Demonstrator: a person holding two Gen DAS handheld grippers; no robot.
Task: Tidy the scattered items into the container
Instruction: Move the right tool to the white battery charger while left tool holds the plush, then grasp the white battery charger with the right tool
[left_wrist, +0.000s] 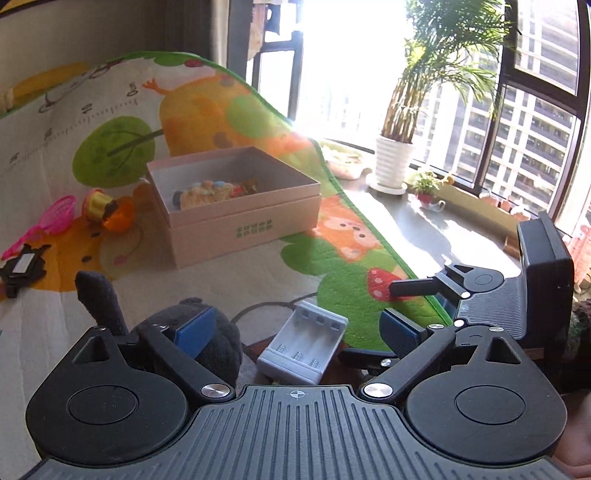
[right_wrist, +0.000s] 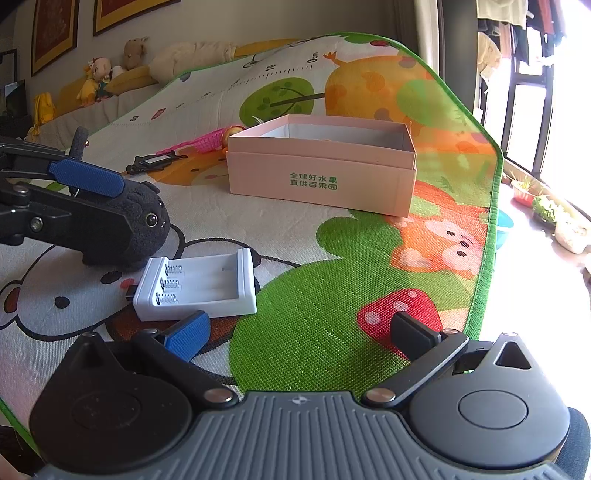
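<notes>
The left gripper (left_wrist: 299, 328) is spread wide over the white battery holder (left_wrist: 304, 347), nothing gripped; the black plush (right_wrist: 144, 221) perhaps touches its left pad. The right gripper (right_wrist: 299, 336) is spread wide, empty.

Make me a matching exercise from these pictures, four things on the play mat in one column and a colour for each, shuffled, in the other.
Things:
1. plush toy
2. battery charger
3. open box
4. toy net

Colours:
A. white
B. bright pink
C. black
D. pale pink with green print

Pairs: 1-C, 2-A, 3-D, 4-B
</notes>
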